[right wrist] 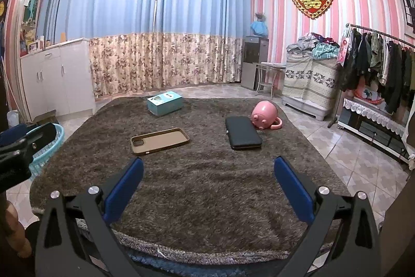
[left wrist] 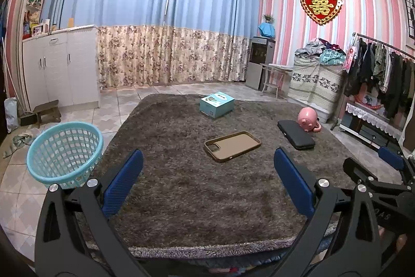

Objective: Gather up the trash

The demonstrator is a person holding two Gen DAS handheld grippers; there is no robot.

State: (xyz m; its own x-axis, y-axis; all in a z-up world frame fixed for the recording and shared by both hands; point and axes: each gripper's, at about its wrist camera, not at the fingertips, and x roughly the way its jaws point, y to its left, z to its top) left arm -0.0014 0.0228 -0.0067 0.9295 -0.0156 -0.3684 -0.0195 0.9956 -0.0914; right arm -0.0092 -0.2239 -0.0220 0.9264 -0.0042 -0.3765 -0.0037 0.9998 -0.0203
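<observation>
On a shaggy brown rug (left wrist: 181,186) (right wrist: 207,199) lie a tan phone case (left wrist: 232,146) (right wrist: 160,141), a black wallet-like case (left wrist: 296,134) (right wrist: 242,132), a teal box (left wrist: 216,104) (right wrist: 164,103) and a pink pig-shaped mug (left wrist: 308,120) (right wrist: 265,115) on its side. A light-blue mesh basket (left wrist: 63,153) (right wrist: 45,147) stands on the floor at the rug's left edge. My left gripper (left wrist: 207,160) is open over the rug's near part, with nothing between its fingers. My right gripper (right wrist: 207,168) is open too and holds nothing, short of the cases.
White cabinets (left wrist: 59,69) and a low wooden stool (left wrist: 48,110) stand at the left. A clothes rack (left wrist: 384,74), a covered chest (left wrist: 316,85) and a grey water dispenser (left wrist: 260,61) line the right wall. Tiled floor (right wrist: 350,142) surrounds the rug.
</observation>
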